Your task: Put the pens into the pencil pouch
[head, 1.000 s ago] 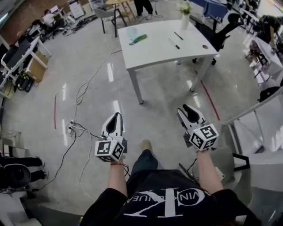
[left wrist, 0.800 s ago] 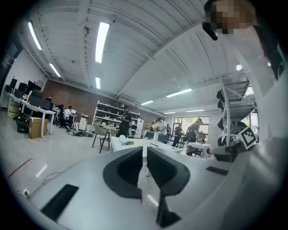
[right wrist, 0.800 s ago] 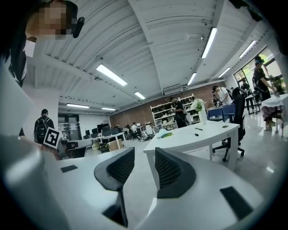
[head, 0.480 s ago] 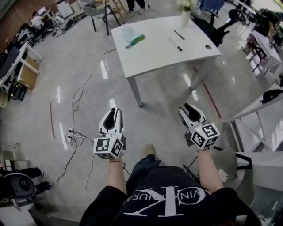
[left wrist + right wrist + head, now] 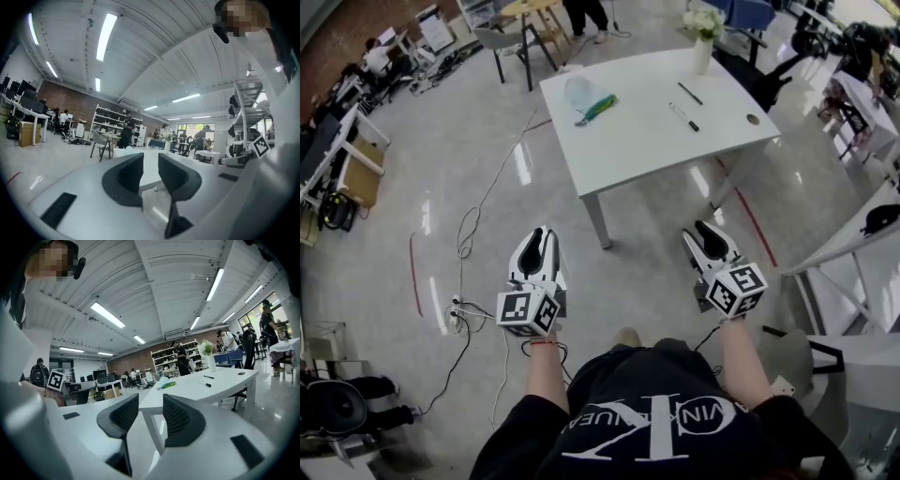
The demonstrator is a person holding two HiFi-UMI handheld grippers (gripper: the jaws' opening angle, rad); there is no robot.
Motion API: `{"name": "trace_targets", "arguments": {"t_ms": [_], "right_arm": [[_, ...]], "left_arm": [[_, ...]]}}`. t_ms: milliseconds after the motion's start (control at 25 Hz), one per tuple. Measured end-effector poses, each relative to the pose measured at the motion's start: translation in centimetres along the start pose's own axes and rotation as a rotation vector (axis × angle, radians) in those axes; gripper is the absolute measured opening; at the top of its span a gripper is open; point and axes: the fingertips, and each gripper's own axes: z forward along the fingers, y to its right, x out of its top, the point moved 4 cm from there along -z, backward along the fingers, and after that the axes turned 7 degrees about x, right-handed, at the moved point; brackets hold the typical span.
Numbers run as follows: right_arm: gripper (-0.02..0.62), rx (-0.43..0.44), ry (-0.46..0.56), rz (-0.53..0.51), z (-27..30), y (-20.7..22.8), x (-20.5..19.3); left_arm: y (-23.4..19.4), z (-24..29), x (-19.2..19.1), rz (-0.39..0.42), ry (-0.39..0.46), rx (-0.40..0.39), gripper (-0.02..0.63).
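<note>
L gripper (image 5: 539, 236): jaws apart, just been opening, nothing btwn. R gripper (image 5: 703, 230): jaws wide, also just opening, empty. Both held approx level over floor (image 5: 487, 234), well short of white table (image 5: 628, 141). On table: 2 pens (image 5: 690, 93) toward right side, apart from clear pencil pouch (image 5: 581, 92) at left end; vase (image 5: 703, 52) w/ flowers at far edge.

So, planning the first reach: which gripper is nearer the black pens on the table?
Right. The right gripper is short of the table, roughly in line with the pens; the left gripper is farther off to their left.
</note>
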Motion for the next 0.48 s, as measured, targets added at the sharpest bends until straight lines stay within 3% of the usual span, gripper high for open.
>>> {"name": "trace_targets", "arguments": {"t_ms": [480], "right_arm": [[0.176,-0.025,-0.020,0.017,4.0,6.1,0.6]], "left_arm": [[0.1,7.6,-1.7,-0.001,-0.047,-0.020,0.093]]}}
